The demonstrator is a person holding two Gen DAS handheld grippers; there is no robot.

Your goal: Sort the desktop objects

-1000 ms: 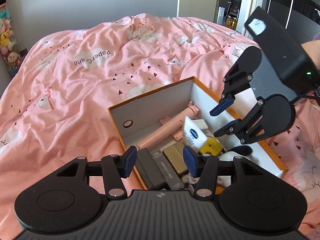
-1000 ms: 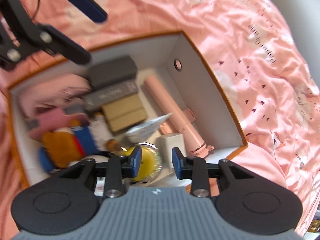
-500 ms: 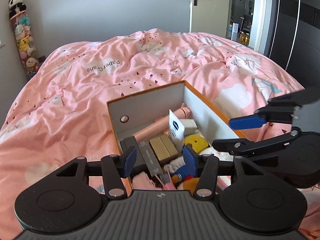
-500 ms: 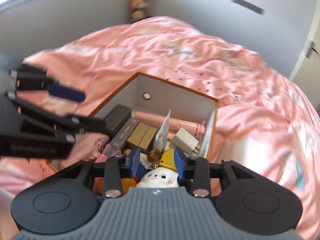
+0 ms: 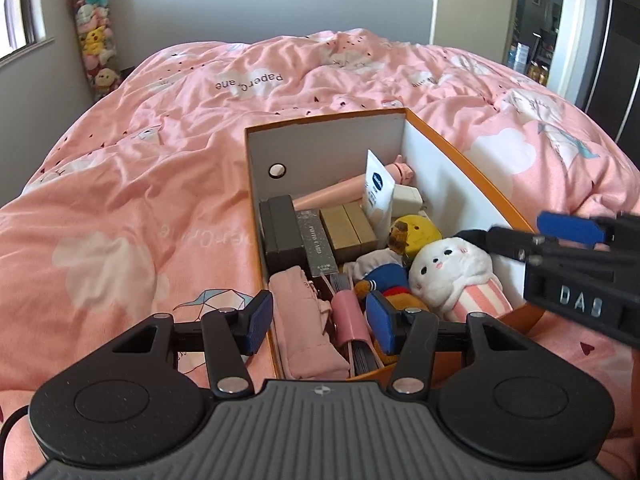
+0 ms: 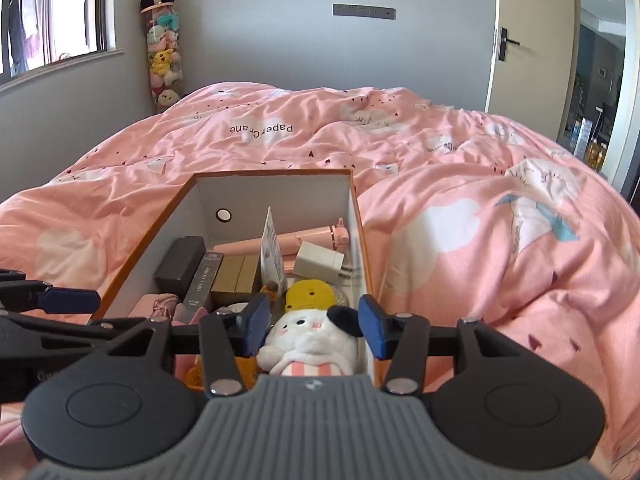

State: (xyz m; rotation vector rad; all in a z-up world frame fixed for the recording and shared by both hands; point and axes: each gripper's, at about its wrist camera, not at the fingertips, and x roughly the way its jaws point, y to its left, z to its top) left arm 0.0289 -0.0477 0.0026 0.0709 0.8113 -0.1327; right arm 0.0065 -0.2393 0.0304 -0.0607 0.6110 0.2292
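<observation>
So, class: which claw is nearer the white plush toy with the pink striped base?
Right. The right claw, jaws opening, sits directly over the white plush toy, which lies between its pads. The left claw hovers beside it, over the pink clip and the box's near end.

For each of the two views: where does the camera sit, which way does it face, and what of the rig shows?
Left wrist: on the left gripper, facing over the orange box up the pink bed; the right gripper enters from the right.
Right wrist: on the right gripper, its fingers opening above the white plush toy; the left gripper enters from the left.
Shared: box, plush toy, bed, door.
</observation>
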